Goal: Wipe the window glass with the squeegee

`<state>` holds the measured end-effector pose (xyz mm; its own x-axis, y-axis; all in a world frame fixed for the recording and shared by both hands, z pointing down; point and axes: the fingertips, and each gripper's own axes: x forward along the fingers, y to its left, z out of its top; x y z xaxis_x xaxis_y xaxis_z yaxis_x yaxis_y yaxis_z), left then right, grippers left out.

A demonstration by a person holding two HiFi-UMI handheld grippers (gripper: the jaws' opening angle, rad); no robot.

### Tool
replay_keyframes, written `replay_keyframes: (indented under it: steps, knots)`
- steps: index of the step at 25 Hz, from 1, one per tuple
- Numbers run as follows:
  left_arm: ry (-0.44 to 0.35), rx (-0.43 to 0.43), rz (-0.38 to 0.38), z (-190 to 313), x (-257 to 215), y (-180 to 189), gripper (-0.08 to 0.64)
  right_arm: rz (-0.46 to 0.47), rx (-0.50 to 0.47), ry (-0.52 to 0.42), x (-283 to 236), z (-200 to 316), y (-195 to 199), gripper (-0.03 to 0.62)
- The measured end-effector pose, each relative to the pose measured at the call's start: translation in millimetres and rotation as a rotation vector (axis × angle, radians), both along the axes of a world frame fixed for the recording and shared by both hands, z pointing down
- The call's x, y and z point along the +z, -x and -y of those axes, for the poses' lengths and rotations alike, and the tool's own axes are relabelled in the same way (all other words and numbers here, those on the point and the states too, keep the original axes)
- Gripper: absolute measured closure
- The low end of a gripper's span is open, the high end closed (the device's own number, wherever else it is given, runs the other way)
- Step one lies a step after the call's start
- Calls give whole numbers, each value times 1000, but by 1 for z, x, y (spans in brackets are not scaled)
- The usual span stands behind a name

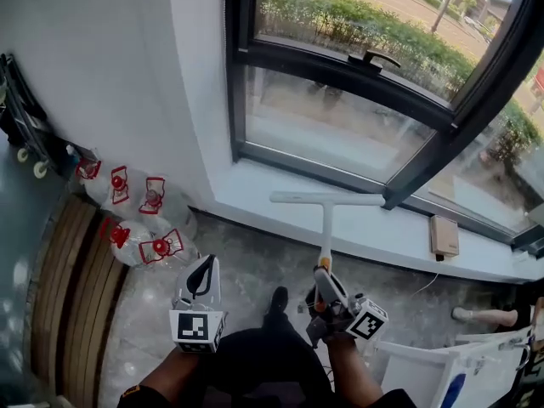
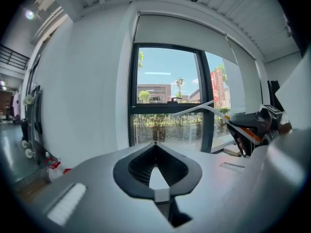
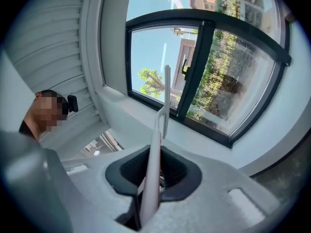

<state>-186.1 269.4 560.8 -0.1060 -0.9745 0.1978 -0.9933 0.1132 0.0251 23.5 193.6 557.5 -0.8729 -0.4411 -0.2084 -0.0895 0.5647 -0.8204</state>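
Two hand-held grippers work below the window sill [image 1: 255,195]: the left gripper [image 1: 202,272] and the right gripper [image 1: 325,283], each carrying one marker cube [image 1: 197,328]. One white squeegee [image 1: 325,228] has a single crossbar that reaches the sill's front edge. Three panes of window glass [image 1: 323,130] rise above the sill, with one black window handle [image 1: 372,59] on the frame over it. One small beige box [image 1: 444,236] sits on the sill toward its right end. Five clear water jugs [image 1: 157,246] with red caps cluster on the floor left of the sill, and two pale caster wheels [image 1: 38,170] show farther left.
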Motion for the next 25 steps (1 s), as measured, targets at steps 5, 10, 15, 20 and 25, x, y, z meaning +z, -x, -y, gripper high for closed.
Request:
replay_keyframes:
  steps: [5,10,15,20,25]
  knots:
    - [-11,-52,56,81,-14,-10,543,1,-35,24,4,75,-15,549]
    - [6,-142,91,139,-20,-3,543,9,-84,15,6,129,-23,549]
    - [28,-180,115,163,-23,-5,543,19,-81,30,13,152,-37,549]
    - [28,-142,124,192,-23,-9,543,36,-49,37,16,168,-41,549]
    - [23,-85,113,233,-28,-11,543,35,3,37,14,181,-45,549]
